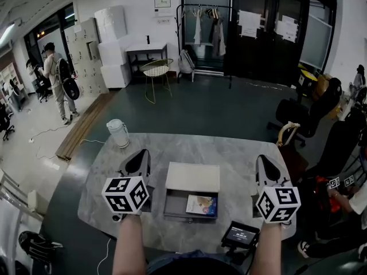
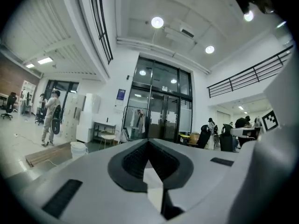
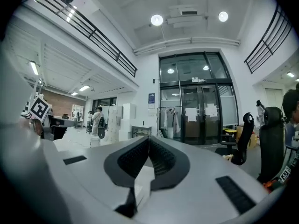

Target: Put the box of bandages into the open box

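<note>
**1. Grey stone-patterned table (image 1: 109,176).** It carried everything listed below.

**2. Open box (image 1: 192,177).** It had a pale top, with its tray drawn out on the side nearest me.

**3. Left gripper (image 1: 137,160) and right gripper (image 1: 266,168).** One was raised just left of the open box and one just right of it, both pointing level. The jaws of each were clenched with nothing between them. I confirmed this in the left gripper view (image 2: 149,143) and the right gripper view (image 3: 149,141).

**4. Box of bandages (image 1: 202,205).** It lay flat inside the open box, in the right half of the tray. I judged the placing done.

**5. White jug (image 1: 118,133).** It stood beyond the open box, to the left.

**6. Small screen (image 1: 241,235).** It sat on the near side of the open box, to the right, at the table's edge.

**Risks noted**
- Either gripper flanked the open box closely, so a careless drop could strike its top or shove the tray.
- My right forearm passed just beside the small screen, so a sideways sweep could push it off the edge.
- If the tray were pushed in, a raised corner of the box of bandages might catch. I could not tell how much clearance it had.

**View differences**
- Only the head view showed the table, the open box and the box of bandages.
- The gripper views looked level across the room at glass doors and ceiling lamps.
- Only the gripper views showed the ribbed pads meeting. The head view showed the jaws from behind.
</note>
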{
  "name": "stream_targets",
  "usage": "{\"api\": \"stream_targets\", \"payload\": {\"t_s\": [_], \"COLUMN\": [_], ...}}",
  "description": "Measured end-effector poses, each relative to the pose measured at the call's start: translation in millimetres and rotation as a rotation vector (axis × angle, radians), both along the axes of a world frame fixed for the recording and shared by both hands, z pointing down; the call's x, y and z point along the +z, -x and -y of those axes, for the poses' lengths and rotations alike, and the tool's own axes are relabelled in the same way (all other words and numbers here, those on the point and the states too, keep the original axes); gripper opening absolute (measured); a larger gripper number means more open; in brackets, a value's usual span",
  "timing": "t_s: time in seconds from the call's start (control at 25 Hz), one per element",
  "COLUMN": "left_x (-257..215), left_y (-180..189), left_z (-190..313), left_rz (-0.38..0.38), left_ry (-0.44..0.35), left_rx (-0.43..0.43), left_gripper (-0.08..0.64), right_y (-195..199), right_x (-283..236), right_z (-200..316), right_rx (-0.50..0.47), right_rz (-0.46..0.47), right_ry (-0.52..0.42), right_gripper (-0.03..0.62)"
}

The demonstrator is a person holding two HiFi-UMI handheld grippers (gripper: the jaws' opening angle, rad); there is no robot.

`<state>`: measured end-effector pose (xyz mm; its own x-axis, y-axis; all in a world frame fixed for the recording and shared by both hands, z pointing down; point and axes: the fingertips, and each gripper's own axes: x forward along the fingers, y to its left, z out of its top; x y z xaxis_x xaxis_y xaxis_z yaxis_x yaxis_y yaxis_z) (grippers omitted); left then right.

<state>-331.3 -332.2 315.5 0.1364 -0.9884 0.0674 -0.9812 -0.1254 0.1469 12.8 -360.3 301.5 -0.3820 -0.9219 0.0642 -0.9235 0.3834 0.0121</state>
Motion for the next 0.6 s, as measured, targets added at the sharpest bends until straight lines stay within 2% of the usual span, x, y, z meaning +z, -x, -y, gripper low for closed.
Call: {"api": "stream_targets", "payload": {"t_s": [0.2, 0.28, 0.4, 0.6], "left_x": [-33, -45, -57, -59], "left_y": [35, 39, 40, 37], "left_z": [-24, -32, -39, -43], "left_rz": [0.031, 0.058, 0.081, 0.093], "left_ry": [-0.189, -0.245, -0.286, -0.292], "left_rx": [-0.074, -0.078, -0.076, -0.069], "left_gripper": [0.012, 0.012, 0.012, 0.012], "right_y": [25, 31, 37, 38], "right_x": [-14, -20, -24, -20], "right_z": [-1, 0, 2, 1], "right_rx": [-0.089, -0.099, -0.103, -0.096], "right_rz": [0.084, 0.082, 0.056, -0.024], "right_ry": [-0.09, -0.118, -0.131, -0.127], "right_gripper": [0.025, 0.025, 0.025, 0.025]}}
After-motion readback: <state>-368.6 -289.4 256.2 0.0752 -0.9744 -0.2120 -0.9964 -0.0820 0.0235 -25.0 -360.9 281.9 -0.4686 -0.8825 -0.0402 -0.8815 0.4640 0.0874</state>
